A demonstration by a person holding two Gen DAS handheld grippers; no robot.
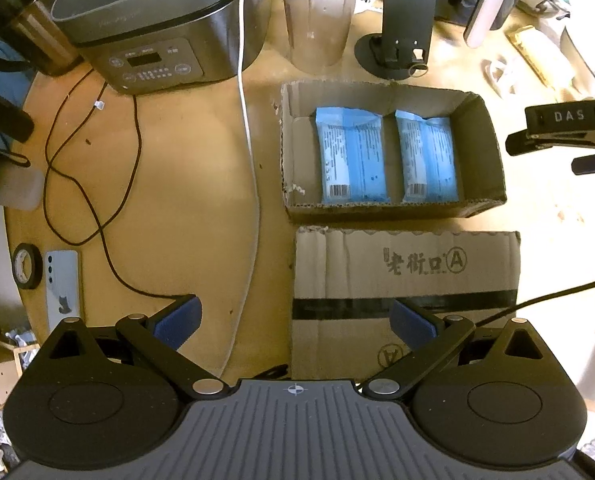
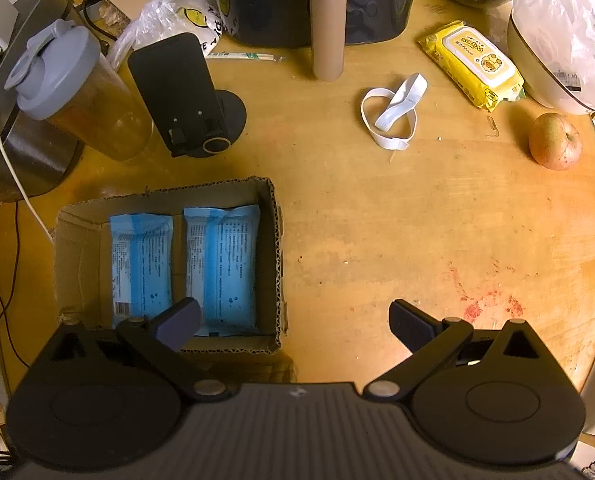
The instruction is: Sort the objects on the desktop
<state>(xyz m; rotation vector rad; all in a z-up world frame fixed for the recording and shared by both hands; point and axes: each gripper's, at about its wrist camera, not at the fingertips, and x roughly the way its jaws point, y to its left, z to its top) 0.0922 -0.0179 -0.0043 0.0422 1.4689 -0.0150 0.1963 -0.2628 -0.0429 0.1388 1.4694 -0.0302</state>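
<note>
Setting: I am looking down on a round wooden table [image 2: 377, 240] through two cameras, one on each hand-held gripper.

Left gripper [image 1: 295, 322]: its two blue-padded fingers stand wide apart with nothing between them. It hovers over the near edge of the table, partly above a flattened cardboard sheet [image 1: 407, 276].

Right gripper [image 2: 293, 324]: also spread wide and holding nothing. It hovers over bare wood just right of the box. From the left camera it shows at the far right edge [image 1: 557, 136].

Sorting box [image 1: 389, 148]: an open, shallow cardboard box just beyond the flattened sheet. I judge it to be the collecting place, since like things are already gathered in it.

Blue packets: two lie flat and side by side inside the box, a left one [image 1: 351, 156] and a right one [image 1: 429, 156], lengthwise, leaving free floor at the box's left end.

Loose things on the right: a white elastic band [image 2: 393, 110], a yellow pack of wipes [image 2: 471, 64] and an apple [image 2: 554, 142], all well apart from the box.

Loose things on the left: a phone [image 1: 63, 284] beside a roll of tape [image 1: 27, 266], plus trailing cables.

Back row: a cooker [image 1: 157, 24], a lidded shaker bottle [image 1: 317, 12] and a phone stand [image 1: 401, 36].

My reading: both tools are free, so a fresh pick is due; the right side's loose items seem nearest.
</note>
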